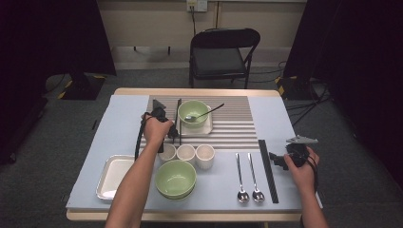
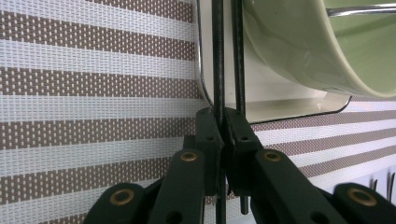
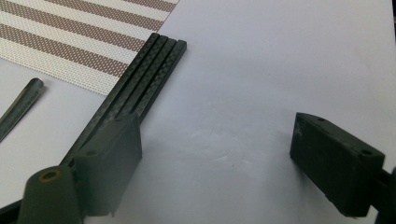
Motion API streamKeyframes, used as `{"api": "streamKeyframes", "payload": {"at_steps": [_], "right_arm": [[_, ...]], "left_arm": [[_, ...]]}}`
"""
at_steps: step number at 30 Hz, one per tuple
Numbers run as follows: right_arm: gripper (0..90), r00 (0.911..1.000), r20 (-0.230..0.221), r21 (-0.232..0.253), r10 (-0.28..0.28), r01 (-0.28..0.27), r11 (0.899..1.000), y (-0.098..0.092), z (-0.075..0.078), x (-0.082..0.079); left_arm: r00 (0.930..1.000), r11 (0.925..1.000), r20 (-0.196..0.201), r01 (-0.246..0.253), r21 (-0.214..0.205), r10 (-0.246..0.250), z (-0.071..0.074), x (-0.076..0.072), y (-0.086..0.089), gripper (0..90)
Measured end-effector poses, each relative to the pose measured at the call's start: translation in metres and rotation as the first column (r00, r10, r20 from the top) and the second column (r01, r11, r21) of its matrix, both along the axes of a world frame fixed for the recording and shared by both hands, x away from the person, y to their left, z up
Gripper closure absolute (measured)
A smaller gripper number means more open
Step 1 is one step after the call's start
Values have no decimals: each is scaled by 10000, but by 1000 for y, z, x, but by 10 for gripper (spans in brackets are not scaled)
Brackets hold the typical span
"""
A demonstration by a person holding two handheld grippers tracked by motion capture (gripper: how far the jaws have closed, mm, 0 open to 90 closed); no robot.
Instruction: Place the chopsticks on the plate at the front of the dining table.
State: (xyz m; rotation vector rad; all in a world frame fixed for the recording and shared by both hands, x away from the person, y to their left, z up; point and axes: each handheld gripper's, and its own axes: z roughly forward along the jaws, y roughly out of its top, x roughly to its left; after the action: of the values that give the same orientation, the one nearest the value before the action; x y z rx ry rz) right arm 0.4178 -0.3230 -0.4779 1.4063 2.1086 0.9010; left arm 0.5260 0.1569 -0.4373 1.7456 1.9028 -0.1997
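Observation:
My left gripper (image 1: 174,134) (image 2: 223,122) is down on the striped placemat (image 1: 233,128) (image 2: 93,93), shut on the near end of a thin black chopstick (image 1: 179,111) (image 2: 217,56). A second chopstick (image 2: 238,56) lies alongside it and passes under the right-hand jaw. Both run along the left edge of a white square plate (image 1: 207,127) (image 2: 280,105). The plate carries a green bowl (image 1: 193,111) (image 2: 289,46) with a spoon (image 1: 205,113) (image 2: 359,9) in it. At the table's right, my right gripper (image 1: 276,159) (image 3: 212,135) stands open over bare cloth, its left jaw beside a row of black chopsticks (image 1: 267,171) (image 3: 149,70).
Three white cups (image 1: 186,153) stand in a row before the placemat, with a second green bowl (image 1: 176,178) in front of them. A metal tray (image 1: 114,175) lies front left. Two spoons (image 1: 248,178) lie left of the chopstick row. A folding chair (image 1: 223,52) stands behind the table.

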Motion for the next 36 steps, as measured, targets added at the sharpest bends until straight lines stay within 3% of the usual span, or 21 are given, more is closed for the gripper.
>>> {"api": "streamKeyframes", "payload": {"at_steps": [17,20,21,25,36], "right_arm": [[151,10000,-6,2,-8,8,10000,0,0,0],[151,10000,-17,5,6,-6,10000,0,0,0],[151,10000,-17,6,2,-2,10000,0,0,0],[151,10000,-16,6,5,-5,10000,0,0,0],[151,10000,4,-4,3,-3,10000,0,0,0]], "left_arm": [[9997,9997,76,221,95,-222,1,1,1,855],[9998,9998,91,198,81,-199,0,1,1,856],[9998,9999,140,-125,7,125,0,1,-1,857],[9998,9999,160,151,-63,-150,0,1,0,857],[9997,9999,233,79,-117,-76,0,1,0,857]]}}
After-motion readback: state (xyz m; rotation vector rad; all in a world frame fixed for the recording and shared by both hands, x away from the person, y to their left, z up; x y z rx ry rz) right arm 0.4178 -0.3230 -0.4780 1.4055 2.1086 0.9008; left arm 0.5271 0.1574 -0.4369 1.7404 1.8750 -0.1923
